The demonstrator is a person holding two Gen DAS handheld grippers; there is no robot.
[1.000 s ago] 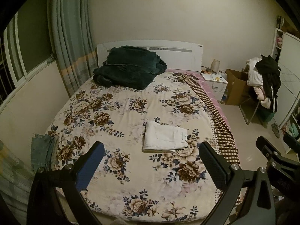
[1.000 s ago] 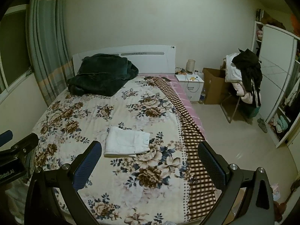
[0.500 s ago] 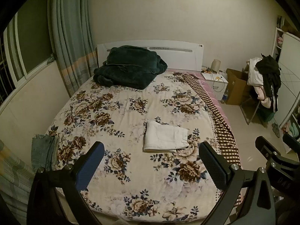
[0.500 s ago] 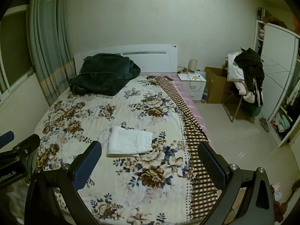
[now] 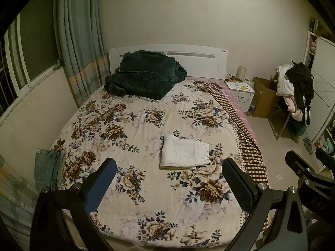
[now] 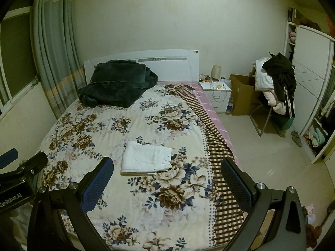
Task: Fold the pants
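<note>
White pants (image 5: pixel 184 153) lie folded into a flat rectangle on the floral bedspread (image 5: pixel 134 125), right of the bed's middle. They also show in the right wrist view (image 6: pixel 146 160). My left gripper (image 5: pixel 169 179) is open and empty, held back from the bed's foot, well short of the pants. My right gripper (image 6: pixel 167 179) is open and empty, also held back above the foot of the bed. The right gripper's body shows at the right edge of the left wrist view (image 5: pixel 307 177). The left gripper's body shows at the left edge of the right wrist view (image 6: pixel 21 173).
A dark green blanket (image 5: pixel 144 75) is heaped by the headboard. Blue-grey jeans (image 5: pixel 49 167) hang at the bed's left edge. A nightstand (image 6: pixel 217 96), cardboard box (image 6: pixel 242 92), clothes-laden chair (image 6: pixel 274 87) and wardrobe (image 6: pixel 309 79) stand to the right. Curtains (image 5: pixel 79 48) hang on the left.
Both grippers have drifted slightly; the view has shifted a little to the right. The pants lie where they were. Both grippers stay open.
</note>
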